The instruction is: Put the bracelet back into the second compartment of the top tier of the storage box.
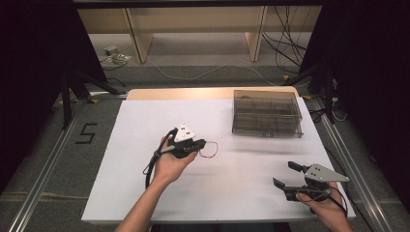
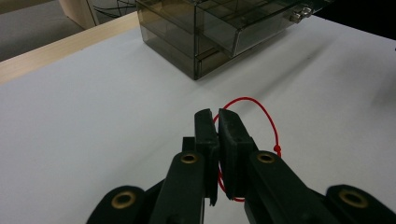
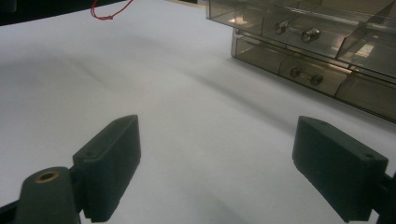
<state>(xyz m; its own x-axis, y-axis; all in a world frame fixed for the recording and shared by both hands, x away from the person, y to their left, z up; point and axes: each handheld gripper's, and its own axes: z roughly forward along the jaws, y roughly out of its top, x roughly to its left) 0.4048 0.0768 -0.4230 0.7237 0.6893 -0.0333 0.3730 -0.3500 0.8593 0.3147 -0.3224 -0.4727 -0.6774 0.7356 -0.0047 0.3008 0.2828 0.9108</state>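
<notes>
My left hand-held gripper (image 1: 200, 144) sits near the middle of the white table (image 1: 145, 193), its jaws pressed together on a thin red string loop (image 1: 210, 150). In the left gripper view the loop (image 2: 261, 114) is pinched between the pads, with one arc passing out past the tips and curving round to the right, where a small knot sits on the strand, and a short bit showing below the pads. From the high view the loop hangs out of the jaw tips toward the right side of the table, its long axis running roughly in line with the jaws, and it lies low over the table surface; I cannot tell whether it touches.

My right hand-held gripper (image 1: 285, 175) is near the table's front right corner, jaws spread wide with nothing between them, pointing left and away from me.

A smoky clear drawer box (image 1: 267, 113) stands at the far right of the table, well apart from the loop.
</notes>
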